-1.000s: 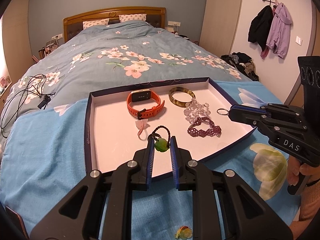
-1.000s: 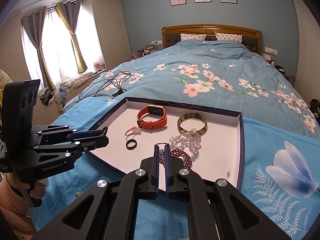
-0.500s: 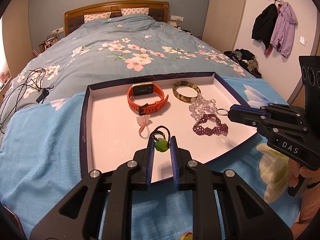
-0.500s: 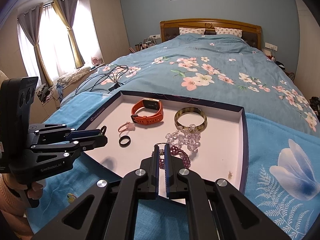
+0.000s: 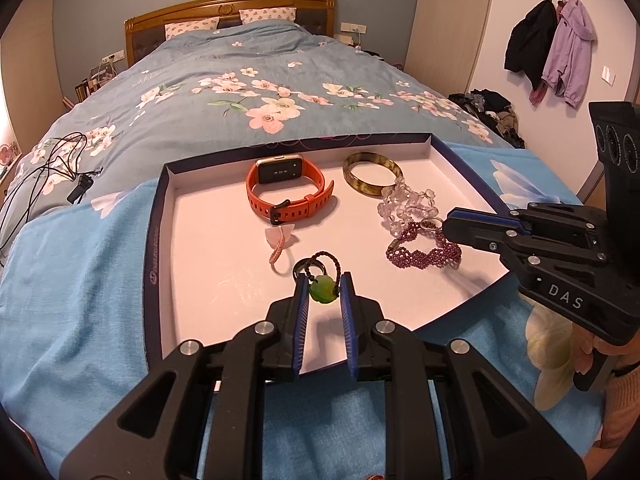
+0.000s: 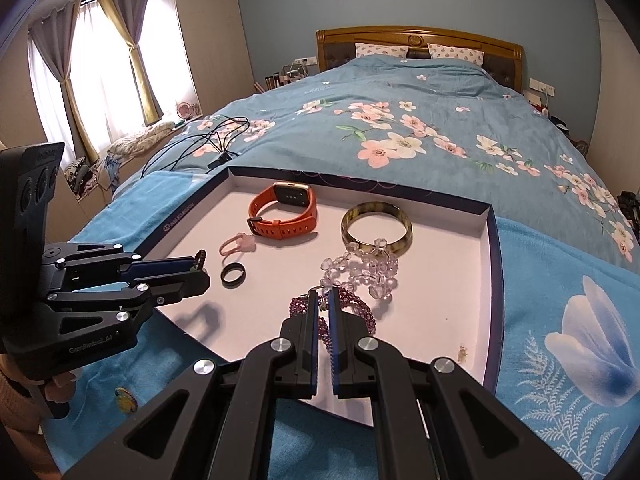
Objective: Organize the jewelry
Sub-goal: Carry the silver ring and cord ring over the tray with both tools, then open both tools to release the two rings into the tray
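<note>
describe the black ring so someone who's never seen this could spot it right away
On the bed sits a shallow white tray with a dark rim, holding jewelry. Look at its near left part, just ahead of the left gripper tip and in front of the small pink ring. The black ring is a plain, smooth, dark band lying flat, the only black piece, and far smaller than the orange watch behind it.

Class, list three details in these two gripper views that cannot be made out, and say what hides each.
1. Left wrist view: a small ring at the right gripper tip; the grip on it is unclear.
2. Right wrist view: the left gripper hides its green pendant.
3. Right wrist view: a small speck in the tray, too tiny to identify.
</note>
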`<state>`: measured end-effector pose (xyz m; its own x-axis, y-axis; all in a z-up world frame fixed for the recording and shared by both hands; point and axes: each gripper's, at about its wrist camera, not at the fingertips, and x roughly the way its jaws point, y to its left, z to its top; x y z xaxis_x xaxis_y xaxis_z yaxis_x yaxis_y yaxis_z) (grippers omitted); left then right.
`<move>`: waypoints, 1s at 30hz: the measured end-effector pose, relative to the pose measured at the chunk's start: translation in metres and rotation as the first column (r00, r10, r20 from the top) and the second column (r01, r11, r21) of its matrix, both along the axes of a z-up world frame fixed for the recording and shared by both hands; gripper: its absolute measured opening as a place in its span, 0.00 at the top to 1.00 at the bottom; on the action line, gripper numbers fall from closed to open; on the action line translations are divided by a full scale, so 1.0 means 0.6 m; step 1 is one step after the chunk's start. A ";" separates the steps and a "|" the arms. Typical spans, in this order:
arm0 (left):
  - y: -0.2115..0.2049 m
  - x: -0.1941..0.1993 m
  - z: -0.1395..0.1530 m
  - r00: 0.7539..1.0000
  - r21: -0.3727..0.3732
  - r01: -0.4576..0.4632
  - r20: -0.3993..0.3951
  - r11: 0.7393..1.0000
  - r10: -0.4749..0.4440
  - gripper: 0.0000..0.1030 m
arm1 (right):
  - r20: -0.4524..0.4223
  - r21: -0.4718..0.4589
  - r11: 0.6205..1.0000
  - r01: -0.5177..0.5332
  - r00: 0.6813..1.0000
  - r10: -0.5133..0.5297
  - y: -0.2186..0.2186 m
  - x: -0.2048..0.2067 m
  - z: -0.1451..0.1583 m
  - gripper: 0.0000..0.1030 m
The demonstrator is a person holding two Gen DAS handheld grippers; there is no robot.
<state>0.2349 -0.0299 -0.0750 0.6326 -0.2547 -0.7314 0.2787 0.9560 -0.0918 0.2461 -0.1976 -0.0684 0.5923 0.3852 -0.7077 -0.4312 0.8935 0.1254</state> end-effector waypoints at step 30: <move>-0.010 0.020 -0.024 0.999 -0.008 0.005 -0.054 1.000 -0.005 0.82 | -0.054 -0.031 0.999 0.021 0.998 -0.023 0.004 0.020 -0.030 0.96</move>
